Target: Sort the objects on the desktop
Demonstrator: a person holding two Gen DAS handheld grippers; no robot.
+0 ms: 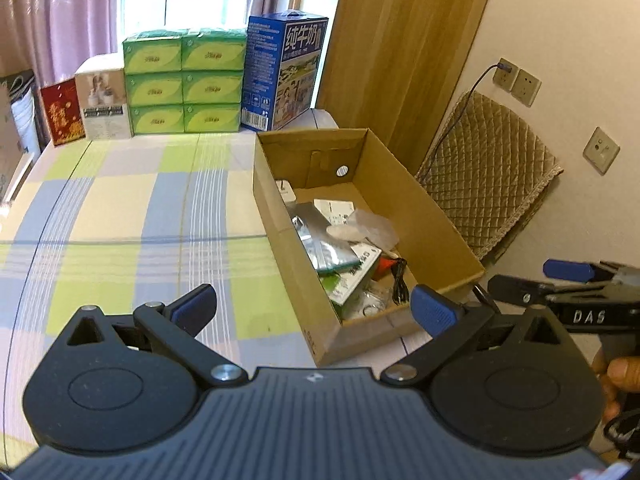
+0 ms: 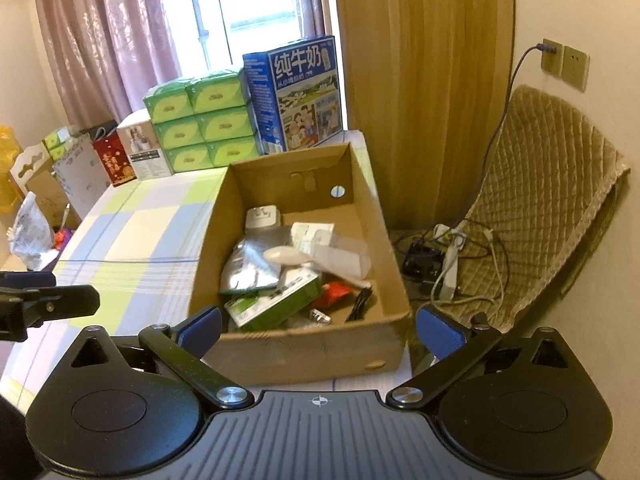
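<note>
An open cardboard box [image 1: 424, 216] [image 2: 288, 356] sits at the right end of the checked tablecloth [image 1: 120, 216]. Inside lie a white plug adapter [image 2: 262, 218], a silver pouch [image 2: 250, 266], a white spoon [image 2: 286, 257], a green-and-white packet [image 2: 276, 304], a red item [image 2: 334, 292] and a black cable [image 2: 360, 300]. My left gripper [image 1: 314, 308] hangs open and empty, just short of the box's near-left corner. Before the box's near wall, my right gripper [image 2: 318, 326] is open and empty too; the left wrist view shows it from the side, at the right edge.
Green tissue boxes [image 1: 184, 84], a blue milk carton [image 1: 284, 72], a white box [image 1: 102, 100] and a red card [image 1: 60, 110] line the table's far edge. A quilted chair [image 2: 548, 184], a power strip and cables [image 2: 444, 264] lie right of the table. Bags [image 2: 32, 236] stand left.
</note>
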